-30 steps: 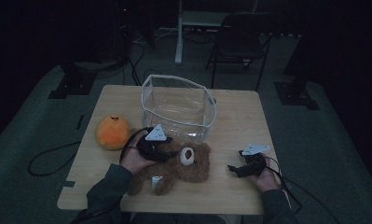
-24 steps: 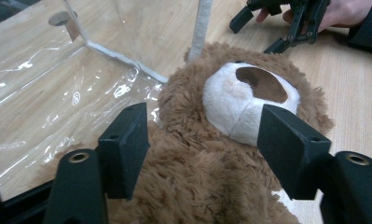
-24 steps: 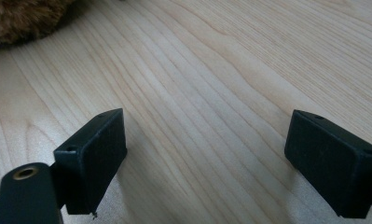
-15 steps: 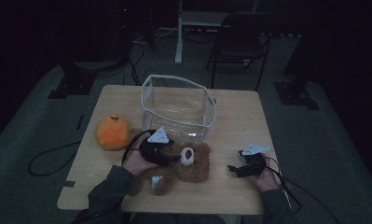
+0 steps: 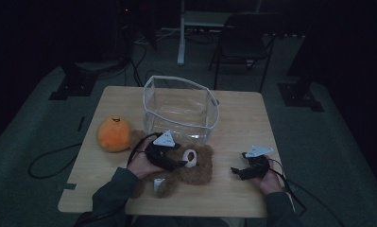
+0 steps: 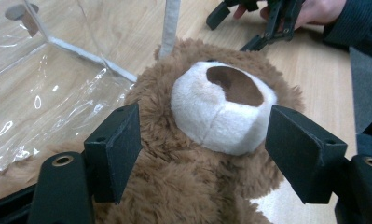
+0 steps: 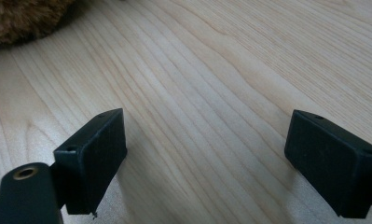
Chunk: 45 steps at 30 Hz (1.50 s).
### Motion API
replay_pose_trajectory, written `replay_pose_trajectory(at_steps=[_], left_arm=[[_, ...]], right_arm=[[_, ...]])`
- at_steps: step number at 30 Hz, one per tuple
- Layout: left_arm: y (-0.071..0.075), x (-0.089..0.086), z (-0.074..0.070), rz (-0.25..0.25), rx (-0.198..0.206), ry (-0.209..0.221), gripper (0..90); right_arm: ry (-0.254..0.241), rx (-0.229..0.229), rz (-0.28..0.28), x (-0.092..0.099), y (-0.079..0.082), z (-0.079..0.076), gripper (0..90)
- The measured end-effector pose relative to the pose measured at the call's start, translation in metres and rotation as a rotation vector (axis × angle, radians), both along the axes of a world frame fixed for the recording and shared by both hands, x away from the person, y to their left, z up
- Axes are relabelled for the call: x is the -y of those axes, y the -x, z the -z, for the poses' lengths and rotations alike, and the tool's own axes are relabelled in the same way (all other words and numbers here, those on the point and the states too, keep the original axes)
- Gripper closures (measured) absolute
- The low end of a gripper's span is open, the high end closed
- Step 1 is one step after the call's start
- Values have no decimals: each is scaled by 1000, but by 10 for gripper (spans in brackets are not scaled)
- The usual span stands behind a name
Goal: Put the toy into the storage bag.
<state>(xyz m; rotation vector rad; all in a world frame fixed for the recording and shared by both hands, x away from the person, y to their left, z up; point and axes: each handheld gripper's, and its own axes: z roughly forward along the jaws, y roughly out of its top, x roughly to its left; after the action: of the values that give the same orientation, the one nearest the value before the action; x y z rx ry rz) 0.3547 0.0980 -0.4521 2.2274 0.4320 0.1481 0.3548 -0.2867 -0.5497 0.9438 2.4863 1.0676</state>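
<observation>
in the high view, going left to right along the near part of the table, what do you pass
orange plush → left gripper → teddy bear → right gripper

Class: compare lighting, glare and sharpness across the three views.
High view: dim and murky, the teddy bear and table muted. Left gripper view: bright, bear's snout sharp, glare streaks on the clear plastic bin. Right gripper view: bright wood grain, soft shadows under the right gripper.

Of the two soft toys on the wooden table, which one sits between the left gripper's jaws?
The brown plush teddy bear with the white muzzle; the left gripper straddles its head, jaws just opening. The round orange plush toy lies apart, beside the clear plastic box.
</observation>
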Motion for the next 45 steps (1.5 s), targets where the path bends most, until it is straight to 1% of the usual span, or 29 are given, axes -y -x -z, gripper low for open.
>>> replay_pose_trajectory(at_steps=[3,8,11,12,13,14,16,18,22,23,24,25,26,27,29,30,31,34,36,38,40,42,45], left_arm=[[-2,5,2,-1,-4,-21,244],[-2,8,-1,7,2,-4,243],[-2,11,-4,17,2,-2,243],[-3,13,-4,20,3,-7,242],[-3,15,-4,25,-2,-13,206],[-3,17,-3,32,-5,-18,188],[-4,21,-3,43,-7,-30,188],[-5,26,-1,55,-18,-39,188],[-9,35,5,66,-30,-82,188],[-9,35,5,66,-30,-82,188],[-12,40,9,63,-50,-131,188],[-14,42,12,64,-60,-157,166],[-16,43,15,70,-64,-167,155],[-17,44,16,74,-72,-164,145],[-19,45,17,70,-89,-171,138],[-19,46,18,72,-91,-179,119],[-19,48,20,81,-84,-207,103],[-16,51,22,90,-71,-239,88],[-16,51,23,87,-70,-243,86],[-16,51,23,90,-60,-251,86],[-16,52,23,92,-49,-268,96],[-15,54,21,92,-45,-287,126],[-14,57,19,102,-28,-327,142]], right_arm=[[0,0,0,0,0,0,120],[0,-1,1,0,0,0,120],[0,1,0,0,0,0,120],[0,1,-1,0,0,0,120],[0,0,0,0,0,0,120],[0,1,0,0,0,0,120],[0,0,0,0,0,0,120],[0,1,0,0,0,0,120],[0,1,0,0,0,0,120],[0,1,0,0,0,0,120],[0,1,0,0,0,0,120],[0,-1,0,0,0,0,121],[0,0,0,0,0,0,120],[0,0,0,0,0,0,120],[0,0,0,0,0,0,120],[0,-1,0,0,0,0,120],[0,0,0,0,0,0,120],[0,0,0,0,0,0,120],[0,0,0,0,0,0,120],[0,0,0,0,0,0,120],[0,0,1,0,0,0,120],[-1,-1,1,0,0,0,120],[0,-1,0,0,0,0,120]])
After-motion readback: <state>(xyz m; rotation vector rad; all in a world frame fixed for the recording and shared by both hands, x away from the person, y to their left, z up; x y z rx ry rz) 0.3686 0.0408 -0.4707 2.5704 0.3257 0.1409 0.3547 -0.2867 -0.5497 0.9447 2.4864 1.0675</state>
